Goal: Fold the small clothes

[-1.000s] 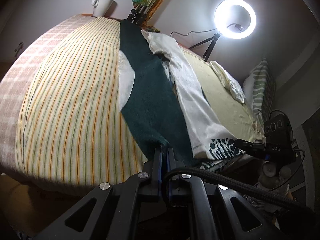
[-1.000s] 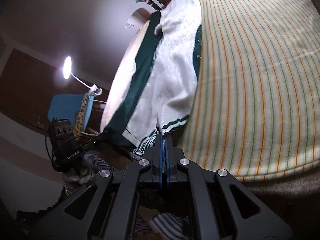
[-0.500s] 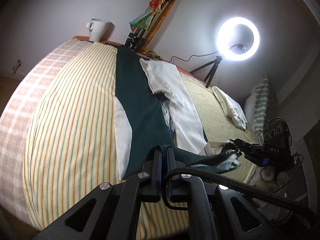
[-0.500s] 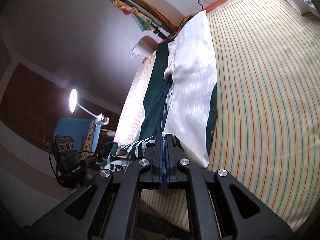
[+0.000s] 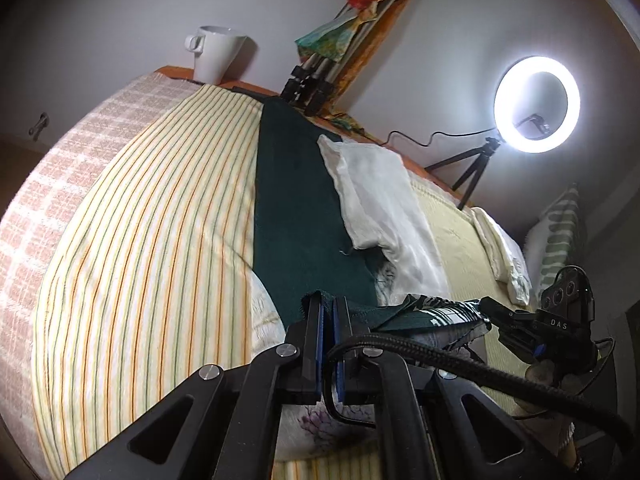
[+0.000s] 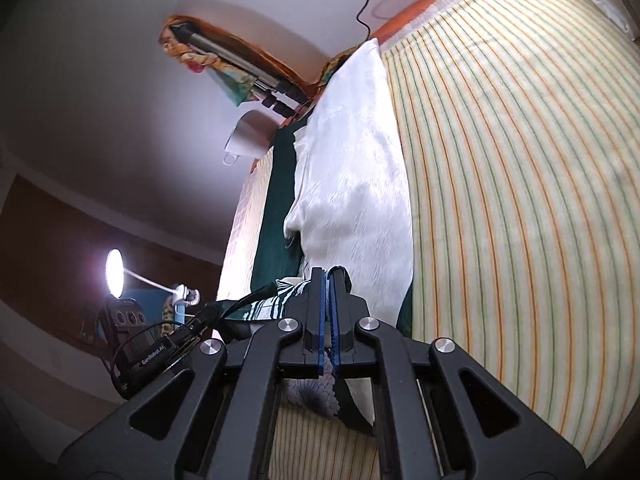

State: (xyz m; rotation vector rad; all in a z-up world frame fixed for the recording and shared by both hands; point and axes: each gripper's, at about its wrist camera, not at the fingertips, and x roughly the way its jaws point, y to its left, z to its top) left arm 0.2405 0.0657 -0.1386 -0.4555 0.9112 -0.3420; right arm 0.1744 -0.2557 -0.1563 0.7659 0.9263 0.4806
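Green-and-white garment's (image 5: 304,216) near hem now farther up the bed (image 5: 140,240), pinched in both tools (image 5: 329,304) (image 6: 329,276).

garment (image 5: 296,216) lies along the bed (image 5: 140,240), mug (image 5: 216,54) on headboard behind.

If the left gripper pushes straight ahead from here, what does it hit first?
Probably the dark green garment itself: the left gripper is shut on its near edge, and the cloth stretches ahead along the striped bedsheet. Depth is unclear.
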